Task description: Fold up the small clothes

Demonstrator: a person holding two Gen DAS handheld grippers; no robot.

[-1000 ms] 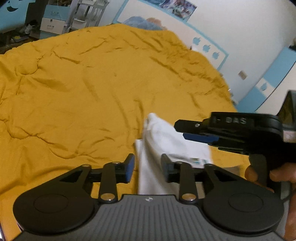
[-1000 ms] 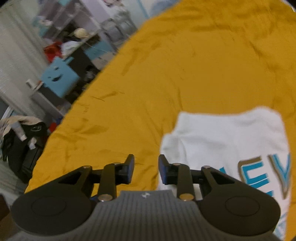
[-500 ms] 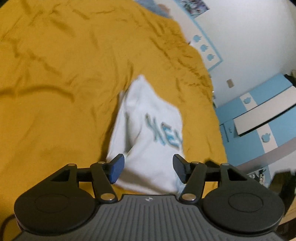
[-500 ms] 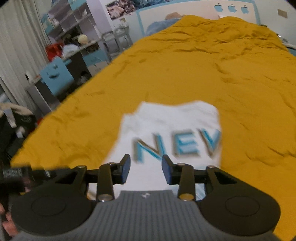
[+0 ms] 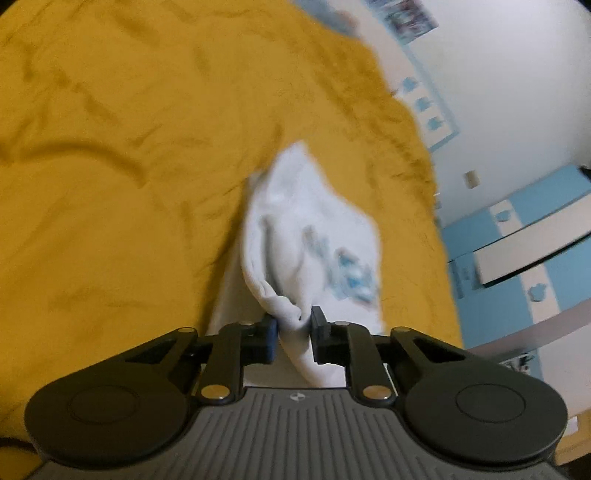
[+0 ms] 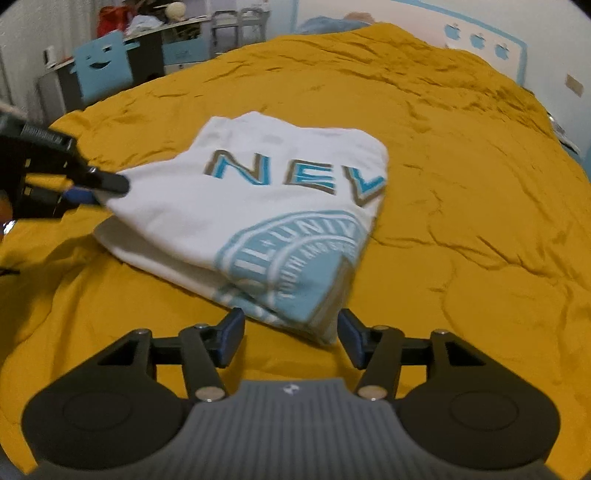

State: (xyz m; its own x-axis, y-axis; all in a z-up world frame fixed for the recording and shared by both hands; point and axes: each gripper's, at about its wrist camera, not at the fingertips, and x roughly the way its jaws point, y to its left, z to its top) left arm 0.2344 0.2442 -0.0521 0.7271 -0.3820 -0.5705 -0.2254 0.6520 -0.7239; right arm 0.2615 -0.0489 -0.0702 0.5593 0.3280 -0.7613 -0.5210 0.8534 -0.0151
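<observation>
A folded white T-shirt (image 6: 258,206) with blue "NEV" lettering and a round blue print lies on the mustard bedspread (image 6: 461,177). In the left wrist view my left gripper (image 5: 293,325) is closing, and its pads pinch a bunched edge of the T-shirt (image 5: 306,236). The right wrist view shows that same left gripper (image 6: 96,184) holding the shirt's left corner slightly lifted. My right gripper (image 6: 291,332) hangs low at the shirt's near corner. Its jaws are opening; the corner lies between the fingers without either pad pressing on it.
The bedspread (image 5: 110,166) stretches wide on all sides of the shirt. A blue chair with a smiling face (image 6: 101,66) and cluttered shelves (image 6: 177,26) stand beyond the bed's left side. A blue and white wardrobe (image 5: 535,240) stands past its other edge.
My left gripper has sunk to the shirt and closed on its edge, bunching the cloth. My right gripper has swung around to the shirt's near corner and its jaws have widened.
</observation>
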